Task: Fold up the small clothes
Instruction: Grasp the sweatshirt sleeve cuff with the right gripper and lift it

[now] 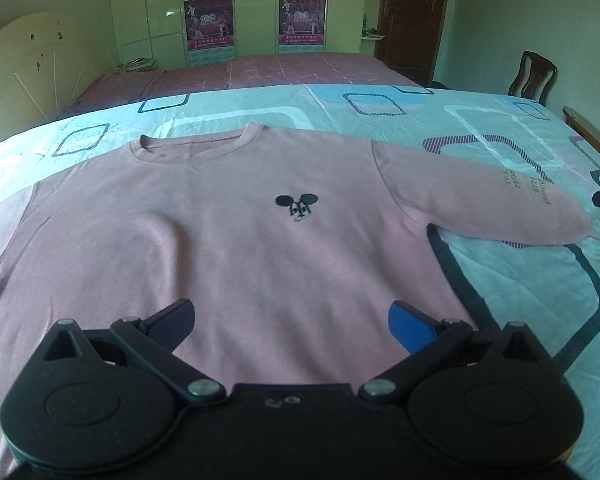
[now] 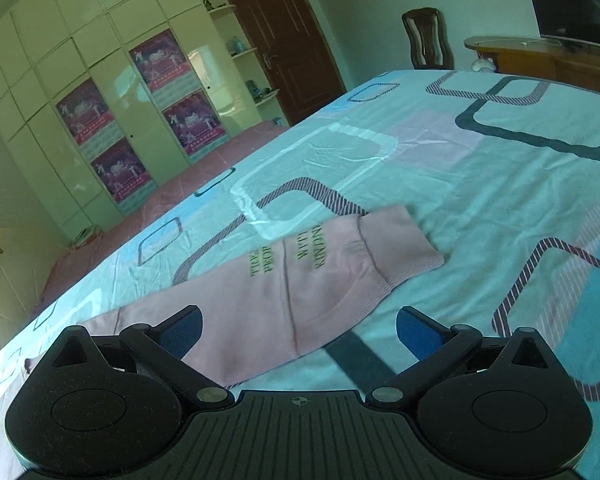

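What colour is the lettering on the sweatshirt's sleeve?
Yellow-green lettering on the pink sweatshirt sleeve, clearest in the right wrist view.

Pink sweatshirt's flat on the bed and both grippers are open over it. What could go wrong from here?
1. The right gripper is over the sleeve, well short of its cuff; a grab here may leave the cuff trailing.
2. The left gripper hovers over the flat body of the pink sweatshirt; pinching there could catch the bed sheet too.
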### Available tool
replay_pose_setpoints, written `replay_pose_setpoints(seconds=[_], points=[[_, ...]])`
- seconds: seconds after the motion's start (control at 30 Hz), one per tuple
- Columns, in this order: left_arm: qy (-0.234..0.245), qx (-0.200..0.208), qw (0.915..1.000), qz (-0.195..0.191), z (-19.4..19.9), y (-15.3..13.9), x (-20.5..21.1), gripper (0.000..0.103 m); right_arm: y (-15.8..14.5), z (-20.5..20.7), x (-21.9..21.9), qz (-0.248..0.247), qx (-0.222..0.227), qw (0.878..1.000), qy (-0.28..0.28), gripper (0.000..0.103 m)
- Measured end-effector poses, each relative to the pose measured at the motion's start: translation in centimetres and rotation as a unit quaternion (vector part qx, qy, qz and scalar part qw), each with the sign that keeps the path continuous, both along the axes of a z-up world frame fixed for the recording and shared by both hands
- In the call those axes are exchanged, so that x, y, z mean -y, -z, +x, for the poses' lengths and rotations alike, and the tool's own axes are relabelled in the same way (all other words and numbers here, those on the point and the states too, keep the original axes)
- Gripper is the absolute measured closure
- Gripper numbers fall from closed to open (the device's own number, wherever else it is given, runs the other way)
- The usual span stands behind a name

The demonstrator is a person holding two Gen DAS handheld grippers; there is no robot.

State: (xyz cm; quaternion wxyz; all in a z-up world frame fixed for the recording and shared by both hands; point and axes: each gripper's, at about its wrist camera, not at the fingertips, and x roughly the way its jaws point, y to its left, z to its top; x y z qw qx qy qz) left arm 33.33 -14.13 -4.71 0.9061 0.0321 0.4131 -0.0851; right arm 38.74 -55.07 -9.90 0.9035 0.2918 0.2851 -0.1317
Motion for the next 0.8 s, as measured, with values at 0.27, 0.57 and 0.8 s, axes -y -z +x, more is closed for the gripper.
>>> replay_pose_setpoints(seconds=[0.27, 0.57, 0.8], points=[[-0.005, 0.004, 1.0, 0.005, 2.1, -0.3, 3.3, 0.001, 3.0, 1.6, 3.4, 0.055, -0.014, 0.998, 0.02, 0.047], [-0.066, 0.004, 0.9978, -0.007, 4.2, -1.0, 0.4, 0.001, 4.7, 0.3, 6.7, 0.161, -0.012, 0.985, 0.067, 0.047], [-0.103, -0.012, 0.9942, -0.027, 4.3, -1.4, -3.1, 0.001, 3.9, -0.4, 7.8, 0.155, -0.021, 0.983, 0.093, 0.094]])
